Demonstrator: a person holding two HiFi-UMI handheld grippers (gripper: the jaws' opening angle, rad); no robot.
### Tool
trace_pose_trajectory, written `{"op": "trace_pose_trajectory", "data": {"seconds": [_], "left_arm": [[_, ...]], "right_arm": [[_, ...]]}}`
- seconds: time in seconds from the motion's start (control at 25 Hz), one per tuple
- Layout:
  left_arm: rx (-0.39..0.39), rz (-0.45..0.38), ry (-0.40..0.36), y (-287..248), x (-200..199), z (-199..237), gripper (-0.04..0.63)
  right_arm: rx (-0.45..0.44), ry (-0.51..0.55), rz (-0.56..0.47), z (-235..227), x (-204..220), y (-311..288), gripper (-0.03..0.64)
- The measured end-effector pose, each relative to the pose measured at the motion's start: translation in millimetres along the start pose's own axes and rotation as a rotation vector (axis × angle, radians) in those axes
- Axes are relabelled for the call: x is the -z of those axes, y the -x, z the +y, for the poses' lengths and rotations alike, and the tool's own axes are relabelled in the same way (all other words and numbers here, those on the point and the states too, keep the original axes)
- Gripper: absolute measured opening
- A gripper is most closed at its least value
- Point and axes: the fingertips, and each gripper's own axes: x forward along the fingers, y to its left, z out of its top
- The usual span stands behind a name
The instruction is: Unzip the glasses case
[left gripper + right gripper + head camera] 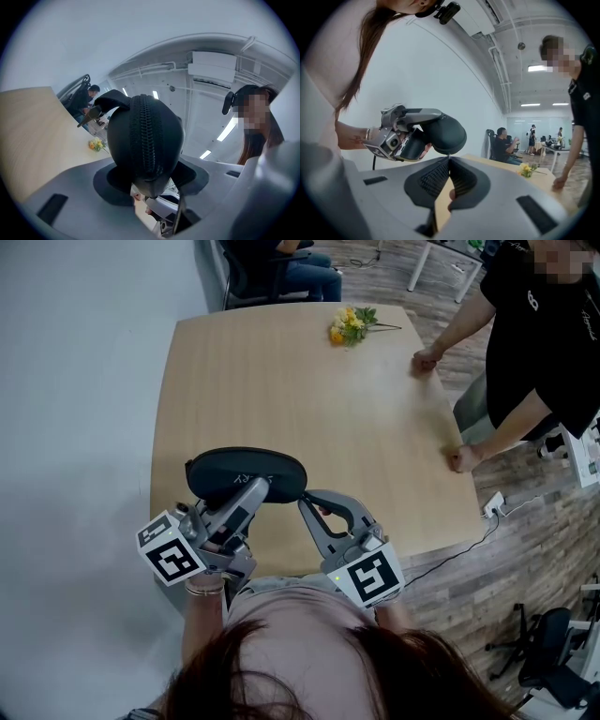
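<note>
a: start with the big things. where does everything sit?

b: the wooden table (281, 381) fills the middle of the head view. a second person (534, 343) leans both hands on its far right edge, and a small bunch of flowers (350, 326) lies at the far side. none of that is near the work.

a: and the glasses case?

b: the glasses case (246, 470) is dark and oval. it's held up over the table's near edge, close to the wearer. its long axis runs side to side across the head view.

a: who has it?

b: the left tongs (246, 495) reach up from the near side and clasp it at about its middle. the jaws stand wide because the case body fills the space between the pads.

a: the other hand?

b: the right tongs (449, 161) have their tips pressed together. they sit right at the case's right end, touching or as good as touching it.

a: are they on a pull tab?

b: too small to tell. a thin sliver shows between the tips and the case, nothing clearer than that.

a: so what does the next move turn on?

b: the zipper (145, 136) runs along the case's length, facing the left tongs' camera. as i judge it, the right hand is the nearer one to the zipper's end. it would have to travel leftward along that long axis while the left keeps the case steady.
</note>
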Motion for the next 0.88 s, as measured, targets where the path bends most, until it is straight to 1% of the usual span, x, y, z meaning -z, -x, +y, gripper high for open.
{"op": "trace_pose_trajectory", "data": {"seconds": [0.2, 0.6, 0.88], "left_arm": [[-0.017, 0.025, 0.007, -0.2, 3.1, 3.2, 0.222], [-0.032, 0.064, 0.016, 0.1, 12.1, 8.3, 0.219], [-0.044, 0.095, 0.018, -0.9, 16.7, 12.2, 0.218]], "right_arm": [[0.002, 0.042, 0.035, -0.6, 5.9, -0.6, 0.017], [0.009, 0.071, 0.059, -1.6, 13.9, 0.1, 0.017], [0.022, 0.095, 0.095, -5.1, 20.5, 0.0, 0.017]]}}
